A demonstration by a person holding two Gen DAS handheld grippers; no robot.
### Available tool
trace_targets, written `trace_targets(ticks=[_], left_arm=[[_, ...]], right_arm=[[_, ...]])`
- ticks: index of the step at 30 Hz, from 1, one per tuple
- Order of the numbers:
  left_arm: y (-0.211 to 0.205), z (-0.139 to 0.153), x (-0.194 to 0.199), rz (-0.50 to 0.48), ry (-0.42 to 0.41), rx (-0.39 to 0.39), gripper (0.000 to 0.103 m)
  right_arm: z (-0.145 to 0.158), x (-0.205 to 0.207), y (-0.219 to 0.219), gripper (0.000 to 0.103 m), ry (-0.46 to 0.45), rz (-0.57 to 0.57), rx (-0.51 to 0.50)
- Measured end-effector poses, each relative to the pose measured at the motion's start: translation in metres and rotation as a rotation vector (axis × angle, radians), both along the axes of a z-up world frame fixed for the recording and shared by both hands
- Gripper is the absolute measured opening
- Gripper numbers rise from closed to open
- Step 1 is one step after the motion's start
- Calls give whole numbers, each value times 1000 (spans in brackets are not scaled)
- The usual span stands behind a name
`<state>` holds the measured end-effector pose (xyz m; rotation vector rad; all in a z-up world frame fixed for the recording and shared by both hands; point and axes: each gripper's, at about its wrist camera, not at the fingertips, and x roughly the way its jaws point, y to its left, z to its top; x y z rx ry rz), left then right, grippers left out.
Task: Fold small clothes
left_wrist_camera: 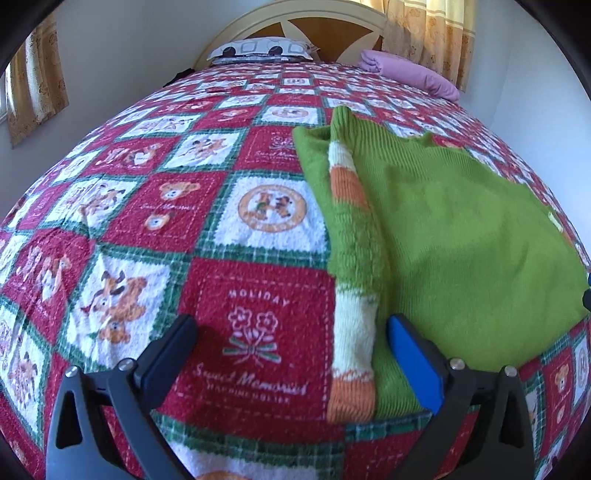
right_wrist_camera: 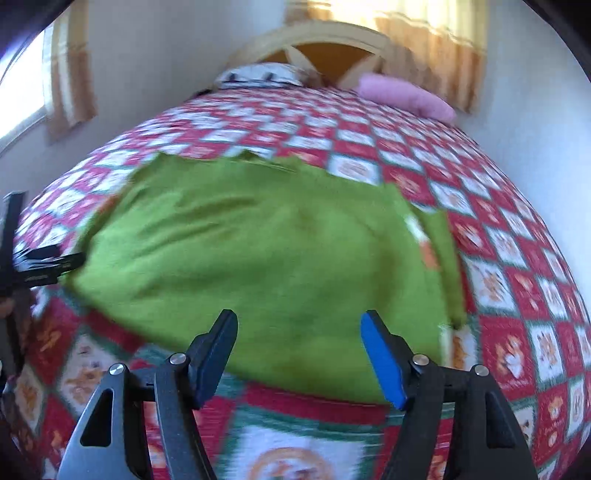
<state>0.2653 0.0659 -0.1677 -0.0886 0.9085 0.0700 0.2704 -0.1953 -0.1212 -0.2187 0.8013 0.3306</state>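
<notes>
The left gripper [left_wrist_camera: 291, 347] stood wide open with nothing between its fingers, tilted down over the bedspread [left_wrist_camera: 147, 221]. Its dark finger hung above a red square of the pattern, and its blue finger sat over the near left edge of the green sweater [left_wrist_camera: 461, 240]; whether that finger touched the knit could not be told from this angle. Just inside the blue finger lay the sweater's striped sleeve [left_wrist_camera: 354, 295], folded in along the left side of the body, its orange cuff nearest the camera and its white and orange bands running away up the bed. The rest of the sweater spread flat to the right of the gripper.

The right gripper [right_wrist_camera: 299, 354] was also open, its fingers apart and empty, angled down at the sweater's [right_wrist_camera: 258, 251] near hem. The hem lay directly ahead of and partly under the two fingertips, though the blur in this view left it unclear whether they were touching the cloth. A strip of sleeve showed along the sweater's right edge. At the far left of the right wrist view, part of the other gripper's black frame reached the sweater's left side.

Beyond the sweater the bedspread ran on to a patterned pillow [left_wrist_camera: 258, 50], a pink pillow [left_wrist_camera: 410, 74], the headboard [left_wrist_camera: 325, 29] and curtains [left_wrist_camera: 436, 33].
</notes>
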Motion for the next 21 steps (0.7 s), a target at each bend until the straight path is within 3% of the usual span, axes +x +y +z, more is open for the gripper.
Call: trace_targets(ticks=[9,21], left_arm=[[1,0,-12,-5,1,3,103],[2,0,-23,-8,-6,5,103]], right_arm=[[-8,-21,71,70,-4,157,-2],[-13,-46,114,70,-42,263,-44]])
